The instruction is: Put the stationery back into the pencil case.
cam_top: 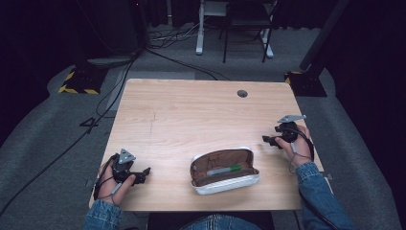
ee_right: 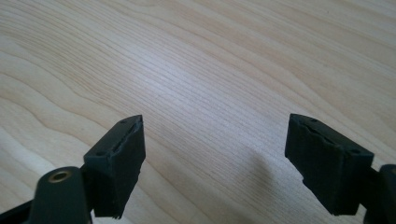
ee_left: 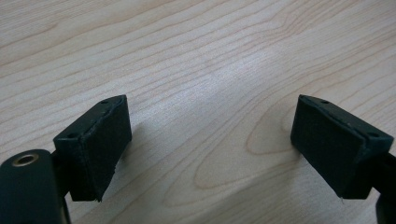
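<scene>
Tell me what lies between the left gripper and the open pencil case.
Nothing: in the high view, only bare wooden table lies between the left gripper and the pencil case.

case (cam_top: pixel 225 184) brown-lined, white rim | pen (cam_top: pixel 224 169) green-grey | table (cam_top: pixel 191 115) pale woodgrain

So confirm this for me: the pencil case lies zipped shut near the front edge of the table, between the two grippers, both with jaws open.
Not zipped shut. The high view shows the pencil case lying open, with a green-tipped pen inside. The rest holds: it sits near the table's front edge, between the left gripper and right gripper, both with jaws open.
</scene>
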{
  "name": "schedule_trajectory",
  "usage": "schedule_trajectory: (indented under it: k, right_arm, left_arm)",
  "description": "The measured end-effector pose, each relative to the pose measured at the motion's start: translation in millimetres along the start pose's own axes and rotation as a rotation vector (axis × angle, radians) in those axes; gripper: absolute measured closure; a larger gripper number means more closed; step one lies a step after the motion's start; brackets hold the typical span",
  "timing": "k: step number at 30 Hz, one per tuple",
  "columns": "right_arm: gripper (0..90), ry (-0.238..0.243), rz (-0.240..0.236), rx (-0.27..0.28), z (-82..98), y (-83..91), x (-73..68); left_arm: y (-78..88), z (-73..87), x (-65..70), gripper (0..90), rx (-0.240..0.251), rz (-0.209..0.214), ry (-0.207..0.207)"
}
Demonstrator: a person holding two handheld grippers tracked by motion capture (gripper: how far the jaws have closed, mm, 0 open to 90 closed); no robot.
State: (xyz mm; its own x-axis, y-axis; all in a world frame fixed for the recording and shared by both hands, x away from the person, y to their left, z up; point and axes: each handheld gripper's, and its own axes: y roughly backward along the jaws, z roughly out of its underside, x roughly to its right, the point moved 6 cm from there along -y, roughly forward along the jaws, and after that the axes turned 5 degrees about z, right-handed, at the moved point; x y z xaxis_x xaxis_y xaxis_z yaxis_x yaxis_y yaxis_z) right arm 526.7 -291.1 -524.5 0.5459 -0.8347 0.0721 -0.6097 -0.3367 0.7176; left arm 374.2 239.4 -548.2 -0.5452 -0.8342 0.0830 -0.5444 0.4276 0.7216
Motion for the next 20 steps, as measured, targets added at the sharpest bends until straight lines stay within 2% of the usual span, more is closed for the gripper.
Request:
schedule_trajectory:
  k: [8, 13, 20]
  right_arm:
    - [18.3, -0.022, 0.005, 0.013, 10.2, -13.4, 4.4]
    - [13.7, -0.028, 0.016, 0.047, 10.7, -17.1, 5.8]
    - [9.7, -0.039, 0.029, 0.046, 10.1, -19.7, 6.5]
  left_arm:
    - [0.0, 0.0, 0.0, 12.6, 0.0, 0.0, 0.0]
    - [0.0, 0.0, 0.1, 12.6, 0.0, 0.0, 0.001]
    - [-0.1, 0.0, 0.0, 12.6, 0.001, -0.001, 0.0]
